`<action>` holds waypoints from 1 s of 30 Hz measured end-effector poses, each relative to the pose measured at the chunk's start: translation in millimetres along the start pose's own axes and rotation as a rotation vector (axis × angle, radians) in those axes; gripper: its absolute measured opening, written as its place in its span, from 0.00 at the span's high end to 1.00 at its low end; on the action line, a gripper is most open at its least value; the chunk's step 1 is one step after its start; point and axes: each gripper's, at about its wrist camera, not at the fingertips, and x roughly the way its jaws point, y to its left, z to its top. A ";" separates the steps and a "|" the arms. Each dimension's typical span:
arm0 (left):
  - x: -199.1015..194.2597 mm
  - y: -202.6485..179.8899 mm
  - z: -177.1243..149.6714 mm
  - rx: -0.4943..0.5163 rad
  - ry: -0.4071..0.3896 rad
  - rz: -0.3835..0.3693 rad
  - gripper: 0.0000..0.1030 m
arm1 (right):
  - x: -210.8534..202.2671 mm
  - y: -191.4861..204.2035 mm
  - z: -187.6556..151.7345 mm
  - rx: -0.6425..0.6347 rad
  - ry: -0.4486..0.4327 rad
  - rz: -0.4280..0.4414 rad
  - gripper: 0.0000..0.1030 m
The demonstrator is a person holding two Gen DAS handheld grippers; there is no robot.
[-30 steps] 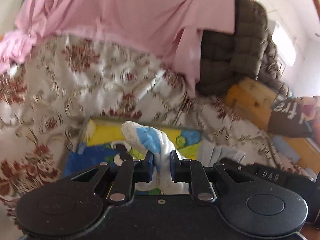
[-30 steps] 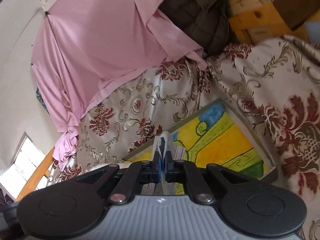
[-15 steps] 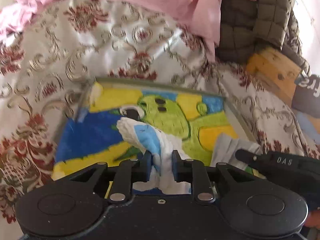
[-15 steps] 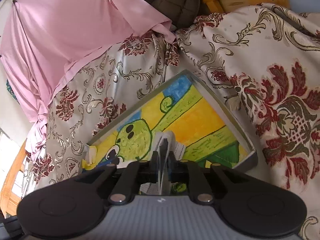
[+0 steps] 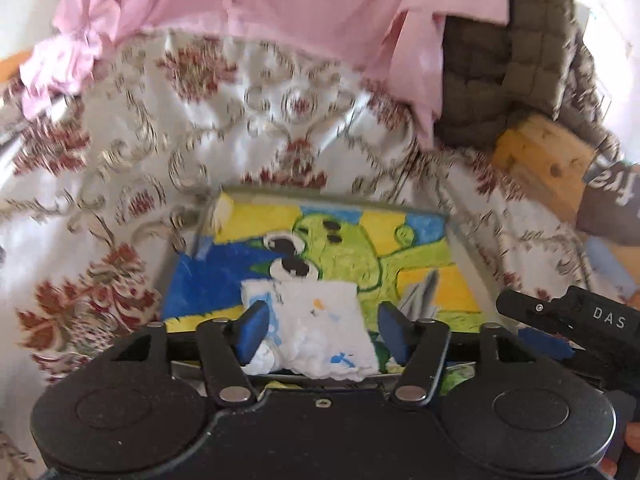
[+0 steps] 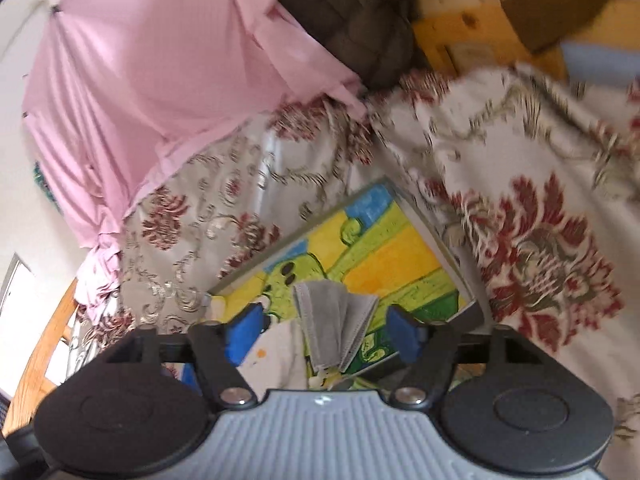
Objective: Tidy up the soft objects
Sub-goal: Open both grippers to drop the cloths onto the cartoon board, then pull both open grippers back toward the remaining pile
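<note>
A shallow tray with a painted green figure on yellow and blue lies on the floral bedspread. In the left wrist view my left gripper hangs over its near end. Its jaws are opening, and a white cloth with blue spots lies loose between the blue pads. In the right wrist view my right gripper is also opening over the tray. A folded grey face mask sits free between its pads, beside the white cloth. The mask and the right gripper's black finger show at right in the left wrist view.
The floral bedspread surrounds the tray. A pink sheet hangs behind it, next to a dark quilted cushion and a wooden block. A dark garment with white letters is at far right. A wooden rail runs at left.
Both grippers came down over the tray and opened. The white cloth dropped from the left jaws and the grey mask from the right; both now lie in the tray.
</note>
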 end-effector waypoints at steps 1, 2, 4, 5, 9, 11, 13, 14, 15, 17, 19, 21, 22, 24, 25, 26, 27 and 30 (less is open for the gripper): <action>-9.4 -1.7 0.3 0.003 -0.016 -0.002 0.33 | -10.2 4.0 -0.5 -0.021 -0.014 0.003 0.18; -21.3 -2.9 -0.1 0.005 -0.036 -0.007 0.32 | -21.4 7.8 -1.5 -0.042 -0.034 0.008 0.16; -46.7 -4.4 -2.7 0.008 -0.089 -0.036 0.30 | -44.0 14.5 -3.7 -0.081 -0.075 0.022 0.12; -57.8 -4.8 -4.3 0.010 -0.113 -0.050 0.27 | -53.8 17.6 -5.0 -0.098 -0.091 0.027 0.10; -104.9 -8.7 -14.2 0.030 -0.209 -0.077 0.23 | -96.5 29.6 -15.0 -0.182 -0.174 0.034 0.03; -125.3 -11.4 -21.4 0.040 -0.242 -0.084 0.20 | -116.8 37.5 -21.4 -0.234 -0.220 0.024 0.01; -143.1 -12.7 -28.7 0.047 -0.269 -0.088 0.18 | -134.2 45.0 -27.2 -0.275 -0.263 0.027 0.01; -152.6 -13.4 -33.0 0.049 -0.283 -0.088 0.17 | -142.5 48.9 -30.7 -0.288 -0.284 0.032 0.00; -161.0 -13.8 -36.8 0.049 -0.295 -0.086 0.17 | -152.0 52.7 -35.4 -0.304 -0.307 0.037 0.00; -177.3 -14.2 -44.3 0.049 -0.319 -0.082 0.16 | -166.4 58.0 -43.8 -0.332 -0.341 0.045 0.00; -191.0 -14.4 -50.0 0.051 -0.342 -0.076 0.13 | -180.2 62.6 -54.4 -0.360 -0.365 0.047 0.00; -205.4 -15.4 -56.3 0.058 -0.370 -0.063 0.11 | -190.5 64.3 -64.2 -0.371 -0.373 0.055 0.00; -212.6 -16.0 -59.9 0.062 -0.382 -0.058 0.10 | -196.1 64.0 -69.4 -0.370 -0.371 0.063 0.00; -225.3 -16.6 -67.6 0.077 -0.399 -0.054 0.09 | -206.6 62.7 -80.3 -0.372 -0.369 0.078 0.00; -231.2 -17.4 -72.1 0.083 -0.407 -0.050 0.08 | -211.4 61.5 -85.4 -0.374 -0.369 0.078 0.00; -237.3 -17.1 -77.3 0.087 -0.413 -0.047 0.07 | -216.0 60.4 -90.9 -0.375 -0.368 0.075 0.00; -242.4 -16.8 -81.8 0.090 -0.419 -0.045 0.06 | -220.0 58.2 -96.0 -0.375 -0.367 0.073 0.00; -257.6 -11.3 -100.5 0.084 -0.428 -0.040 0.03 | -232.4 52.0 -112.9 -0.373 -0.356 0.062 0.00</action>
